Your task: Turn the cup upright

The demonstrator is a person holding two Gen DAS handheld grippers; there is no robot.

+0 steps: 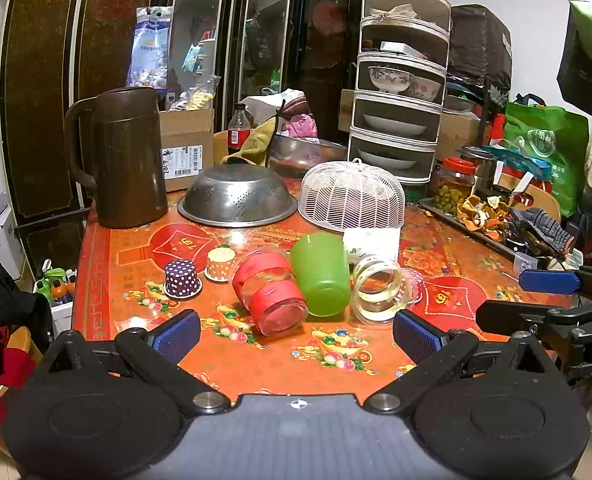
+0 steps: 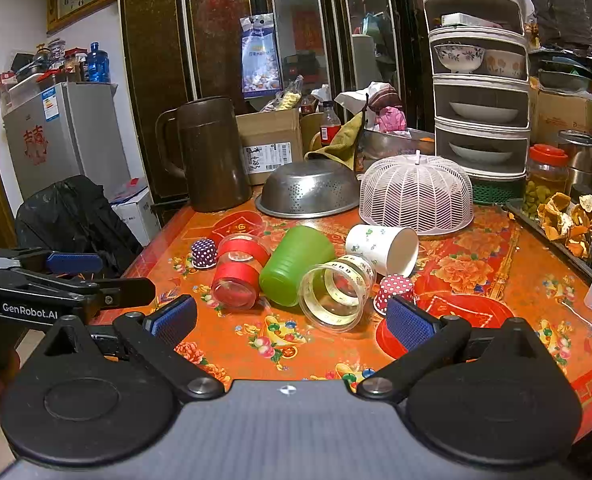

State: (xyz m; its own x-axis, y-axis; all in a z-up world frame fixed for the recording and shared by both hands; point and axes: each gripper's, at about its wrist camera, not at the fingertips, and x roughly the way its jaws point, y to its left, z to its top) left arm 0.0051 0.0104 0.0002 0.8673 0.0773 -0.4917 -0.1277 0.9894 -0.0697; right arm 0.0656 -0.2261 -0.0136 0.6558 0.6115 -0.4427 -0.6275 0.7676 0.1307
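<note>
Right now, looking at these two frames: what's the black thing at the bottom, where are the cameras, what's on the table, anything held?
There is no robot arm. A person holds a two-finger gripper in each hand, and each has a fisheye camera that looks forward along its fingers. The black body at the bottom of each picture is that gripper itself. The left wrist view shows the left gripper, the right wrist view the right gripper. Each also shows at the edge of the other's picture.

Both are open and hold nothing.

On the orange patterned table several cups lie on their sides: a green cup, a clear glass with red bands, a clear cup with tape rings and a white paper cup. Small dotted paper cups stand mouth down beside them. Behind stand a brown jug, a steel colander and a white mesh cover.
</note>
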